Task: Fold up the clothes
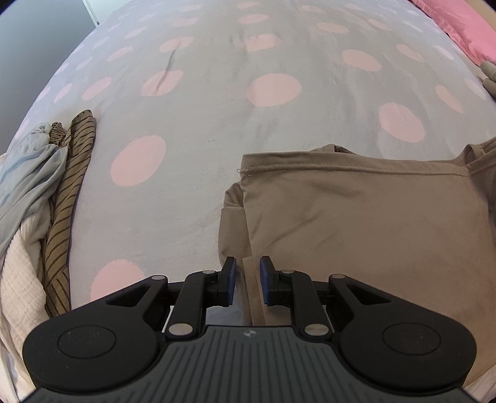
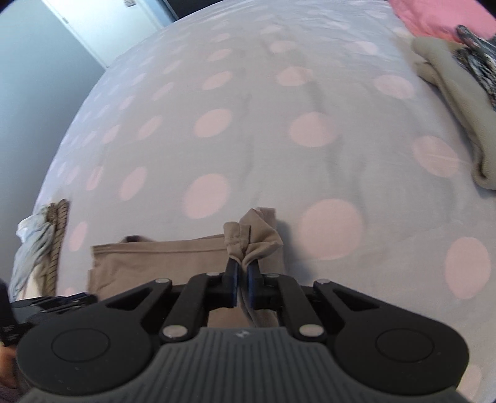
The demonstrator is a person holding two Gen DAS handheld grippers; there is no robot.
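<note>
A tan garment [image 1: 356,217] lies folded flat on the dotted bedspread [image 1: 248,124], in front and to the right in the left wrist view. My left gripper [image 1: 248,263] hangs over its near left edge. The jaws stand a little apart and the pads do not press on the cloth fold below them. In the right wrist view the same garment [image 2: 155,263] stretches off to the left. My right gripper [image 2: 242,263] is shut on a bunched corner of it [image 2: 251,235], which rises crumpled above the fingertips, off the bed.
A heap of unfolded clothes [image 1: 37,186], with a brown striped piece [image 1: 71,186], lies along the bed's left side. A folded beige stack [image 2: 449,93] with a dark patterned item [image 2: 477,55] sits at the far right. A pink pillow [image 1: 465,24] is at the back right.
</note>
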